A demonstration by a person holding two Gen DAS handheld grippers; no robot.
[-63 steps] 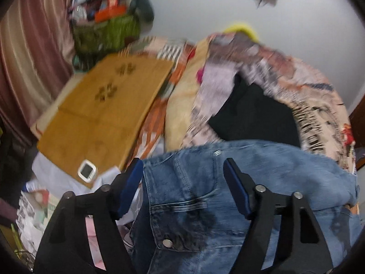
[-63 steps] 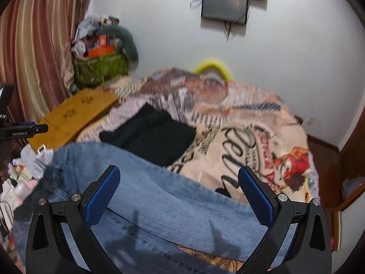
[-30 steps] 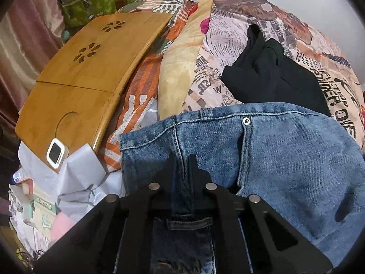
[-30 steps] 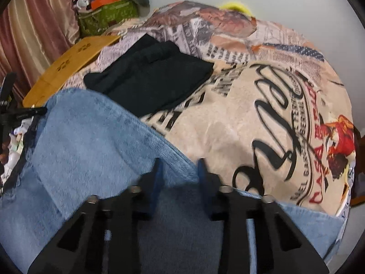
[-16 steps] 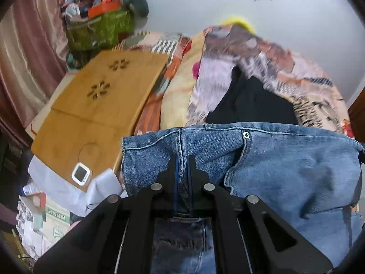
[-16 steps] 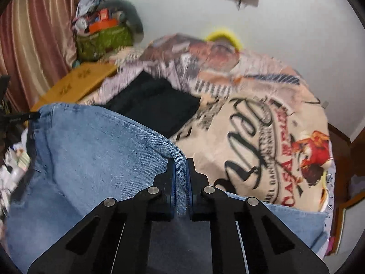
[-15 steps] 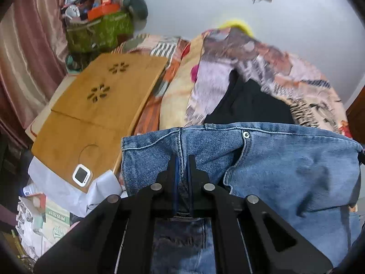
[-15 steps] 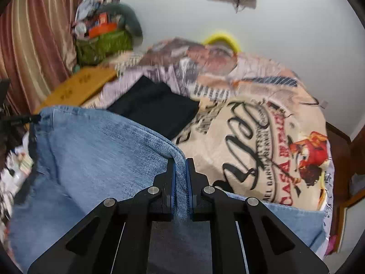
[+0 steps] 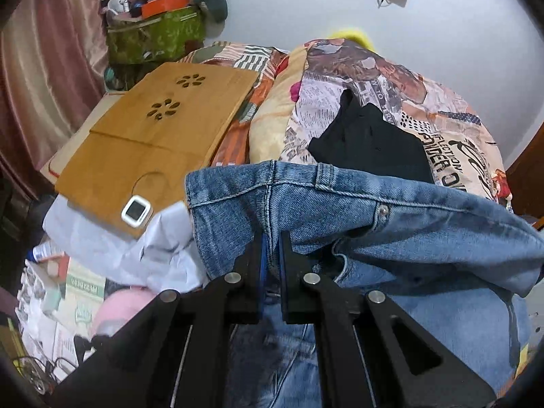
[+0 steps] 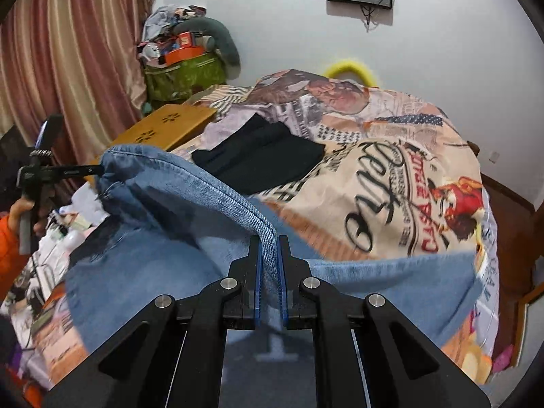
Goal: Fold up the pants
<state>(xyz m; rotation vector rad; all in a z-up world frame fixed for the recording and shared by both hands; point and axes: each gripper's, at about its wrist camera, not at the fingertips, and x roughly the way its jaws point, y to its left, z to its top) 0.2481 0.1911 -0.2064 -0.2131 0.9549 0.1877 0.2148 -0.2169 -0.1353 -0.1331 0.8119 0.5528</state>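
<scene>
Blue jeans [image 9: 391, 224] hang lifted over the bed. My left gripper [image 9: 270, 248] is shut on the jeans at the waistband side seam. In the right wrist view the jeans [image 10: 163, 238] stretch from the left gripper [image 10: 98, 170], seen at far left, to my right gripper [image 10: 269, 248], which is shut on a fold of the jeans' leg seam. The lower part of the jeans drapes below the fingers, partly hidden.
A printed bedspread [image 10: 391, 183] covers the bed. A folded black garment [image 10: 265, 159] lies on it behind the jeans. A wooden lap desk [image 9: 153, 136] with a small white device [image 9: 136, 210] sits at left. A green bag [image 10: 183, 74] and a curtain [image 10: 68, 68] stand behind.
Both grippers went from open over the jeans to shut on them about a second ago. Since then the jeans have been raised off the bed and pulled taut between the two grippers.
</scene>
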